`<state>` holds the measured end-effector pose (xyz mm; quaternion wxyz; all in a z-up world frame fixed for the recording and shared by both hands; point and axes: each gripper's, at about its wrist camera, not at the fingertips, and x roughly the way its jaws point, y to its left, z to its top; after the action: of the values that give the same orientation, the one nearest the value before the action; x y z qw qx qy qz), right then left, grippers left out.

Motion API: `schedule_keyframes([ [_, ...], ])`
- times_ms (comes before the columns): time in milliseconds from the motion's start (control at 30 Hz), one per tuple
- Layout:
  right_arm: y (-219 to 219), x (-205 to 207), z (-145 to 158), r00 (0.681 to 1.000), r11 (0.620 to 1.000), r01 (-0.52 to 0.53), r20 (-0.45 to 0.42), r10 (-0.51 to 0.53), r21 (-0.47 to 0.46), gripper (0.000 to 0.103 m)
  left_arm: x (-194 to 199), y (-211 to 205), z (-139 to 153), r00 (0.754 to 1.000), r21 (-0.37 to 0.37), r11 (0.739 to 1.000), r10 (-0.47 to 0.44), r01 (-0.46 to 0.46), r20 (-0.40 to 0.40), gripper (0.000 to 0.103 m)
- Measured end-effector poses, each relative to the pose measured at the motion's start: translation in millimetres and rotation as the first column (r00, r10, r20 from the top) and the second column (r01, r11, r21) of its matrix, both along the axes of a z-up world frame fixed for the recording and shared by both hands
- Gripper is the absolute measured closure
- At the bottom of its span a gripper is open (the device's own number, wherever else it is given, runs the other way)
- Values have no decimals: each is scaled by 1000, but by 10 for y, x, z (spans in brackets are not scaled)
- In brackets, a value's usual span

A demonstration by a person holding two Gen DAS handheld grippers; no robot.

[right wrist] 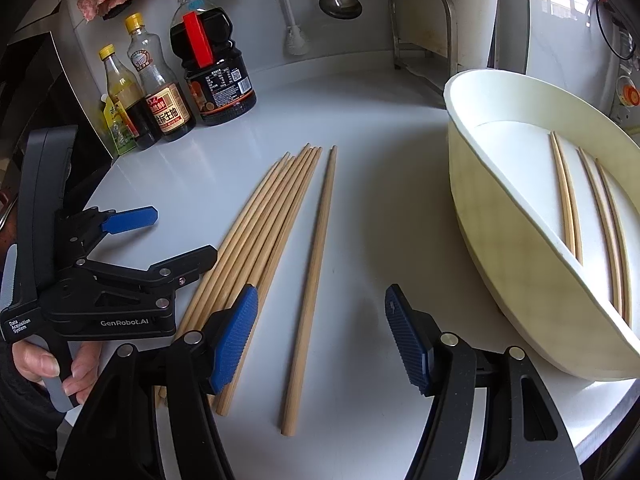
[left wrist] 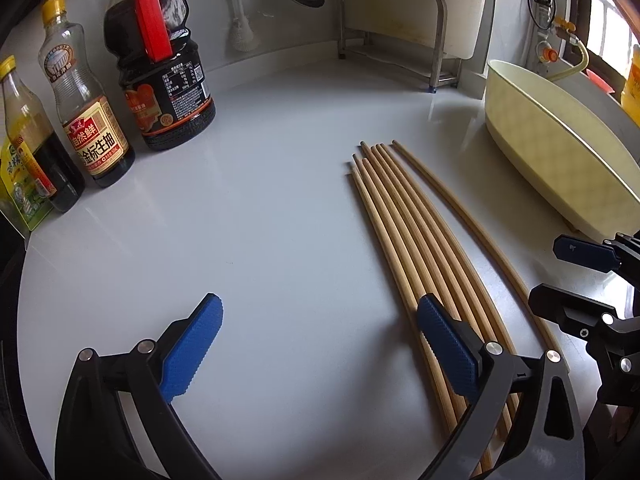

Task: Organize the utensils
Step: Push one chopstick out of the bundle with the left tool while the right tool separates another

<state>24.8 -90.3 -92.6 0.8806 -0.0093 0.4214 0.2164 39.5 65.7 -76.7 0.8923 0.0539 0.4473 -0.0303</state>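
On the white counter (right wrist: 360, 128), near its middle, a bundle of wooden chopsticks (right wrist: 256, 232) lies flat, and a single chopstick (right wrist: 316, 260) lies just beside it, on the side of the cream tray (right wrist: 500, 240). The tray stands toward the right edge of the counter and already holds four chopsticks (right wrist: 592, 220) on its floor.

All sticks have their long axis running from the near edge toward the back wall, and the thinner tips point to the far side, where the sauce bottles (right wrist: 168, 92) stand in the left corner.

The right gripper (right wrist: 320, 340) is released, with the single chopstick lying between its blue pads but not pressed. The left gripper (left wrist: 320, 340) is also spread wide and holds nothing; one finger (left wrist: 444, 340) sits over the thick ends of the bundle.

I judge the chopsticks to be light, stiff and smooth, so they can roll or slip. It seems best to take one near its thick end or its middle, across the axis, with a firm closing.
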Motion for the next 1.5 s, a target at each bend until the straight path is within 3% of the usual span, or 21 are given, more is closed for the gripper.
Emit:
schedule_keyframes([
  [200,14,-21,21,1000,1000,0,13,0,-5,40,-5,44,21,1000,19,1000,12,-11,-9,7],
  [367,2,-21,30,1000,1000,1,16,-1,-2,40,12,127,41,999,-21,999,31,-32,-15,7],
  [800,38,-20,8,1000,1000,-6,12,6,-13,40,-13,48,-33,998,9,1000,21,-21,-61,7],
  [1200,215,69,-39,999,995,5,46,0,-102,40,30,168,-40,995,-1,997,74,-74,-65,7],
  [1400,282,119,-108,999,989,6,45,1,-147,40,58,257,-59,990,-46,993,102,-107,-94,5],
  [1500,333,121,-143,998,986,-7,56,17,-166,45,58,258,-58,990,-49,992,107,-112,-95,5],
])
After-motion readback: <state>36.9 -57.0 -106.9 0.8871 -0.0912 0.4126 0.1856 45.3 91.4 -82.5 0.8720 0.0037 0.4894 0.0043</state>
